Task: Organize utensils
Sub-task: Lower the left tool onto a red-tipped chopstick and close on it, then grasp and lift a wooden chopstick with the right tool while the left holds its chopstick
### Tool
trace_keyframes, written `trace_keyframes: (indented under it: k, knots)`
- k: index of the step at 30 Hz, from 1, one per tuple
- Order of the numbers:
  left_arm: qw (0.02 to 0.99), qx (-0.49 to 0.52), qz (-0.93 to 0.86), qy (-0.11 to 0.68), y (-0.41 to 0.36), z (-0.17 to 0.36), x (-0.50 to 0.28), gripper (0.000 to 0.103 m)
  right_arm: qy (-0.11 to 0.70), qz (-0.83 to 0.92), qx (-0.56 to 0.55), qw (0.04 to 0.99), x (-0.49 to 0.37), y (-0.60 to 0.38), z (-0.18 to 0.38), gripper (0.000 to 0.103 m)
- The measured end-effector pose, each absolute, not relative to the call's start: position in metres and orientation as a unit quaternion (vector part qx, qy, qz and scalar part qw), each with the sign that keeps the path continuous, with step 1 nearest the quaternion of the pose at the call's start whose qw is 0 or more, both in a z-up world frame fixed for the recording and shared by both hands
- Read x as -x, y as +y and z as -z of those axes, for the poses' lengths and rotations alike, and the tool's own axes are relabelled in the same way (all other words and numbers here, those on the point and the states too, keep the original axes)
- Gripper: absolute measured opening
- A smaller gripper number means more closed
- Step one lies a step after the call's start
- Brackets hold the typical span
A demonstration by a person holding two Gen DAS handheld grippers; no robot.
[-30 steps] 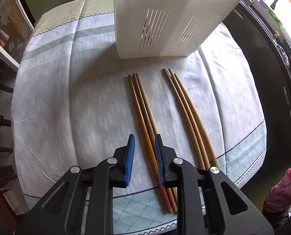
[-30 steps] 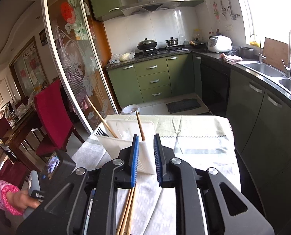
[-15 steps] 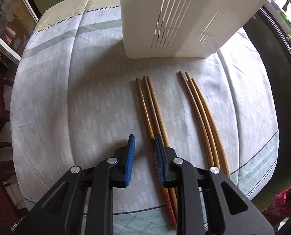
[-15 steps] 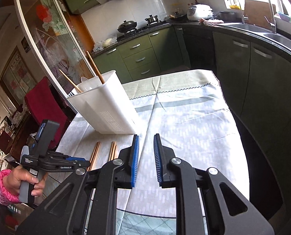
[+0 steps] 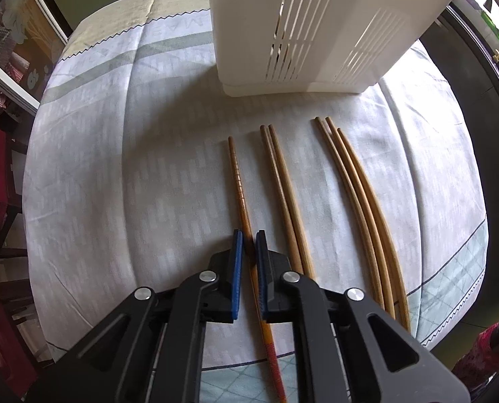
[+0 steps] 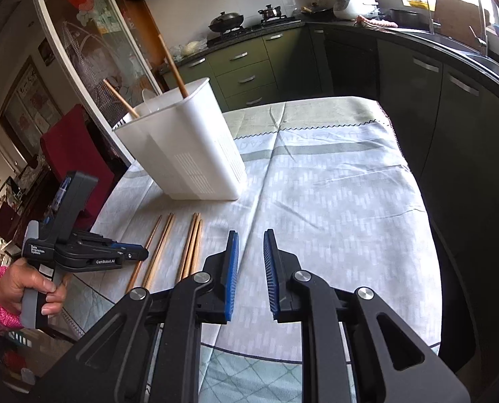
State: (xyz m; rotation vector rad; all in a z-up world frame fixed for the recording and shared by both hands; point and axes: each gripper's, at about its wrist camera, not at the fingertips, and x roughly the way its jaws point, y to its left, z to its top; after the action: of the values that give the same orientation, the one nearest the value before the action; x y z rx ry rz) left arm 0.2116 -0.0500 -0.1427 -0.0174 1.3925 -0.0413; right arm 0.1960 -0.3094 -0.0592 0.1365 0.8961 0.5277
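Observation:
My left gripper [image 5: 246, 238] points down at the tablecloth and is shut on a single red-brown ridged chopstick [image 5: 237, 181] that lies apart from the rest. Two lighter chopsticks [image 5: 283, 188] lie just to its right, and three more chopsticks [image 5: 360, 188] lie further right. The white slotted utensil holder [image 5: 316, 27] stands beyond their tips. In the right wrist view, two chopsticks [image 6: 172, 63] stand in the holder [image 6: 189, 154]. A hand [image 6: 24, 288] holds the left gripper [image 6: 142, 254] over the table chopsticks [image 6: 192, 245]. My right gripper [image 6: 251, 238] hovers open over bare cloth, with nothing between its pads.
The tablecloth [image 6: 333, 201] hangs over the table's near and right edges. Dark green kitchen cabinets [image 6: 467, 127] run along the right. A red chair [image 6: 78, 154] and a glass sliding door [image 6: 91, 50] stand to the left of the table.
The left gripper has shut on one chopstick, which now lies to the left of its two neighbours. The right gripper has tilted down and sunk towards the table.

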Motion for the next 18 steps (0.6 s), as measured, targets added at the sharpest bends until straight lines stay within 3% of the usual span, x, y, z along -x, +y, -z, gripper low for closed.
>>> trace_keyframes:
  k: [18]
  knots:
    - [0.776,0.014,0.001,0.630,0.011,0.144,-0.202,0.008,0.516,-0.292,0.091,0.800,-0.207,-0.184,0.125,0.016]
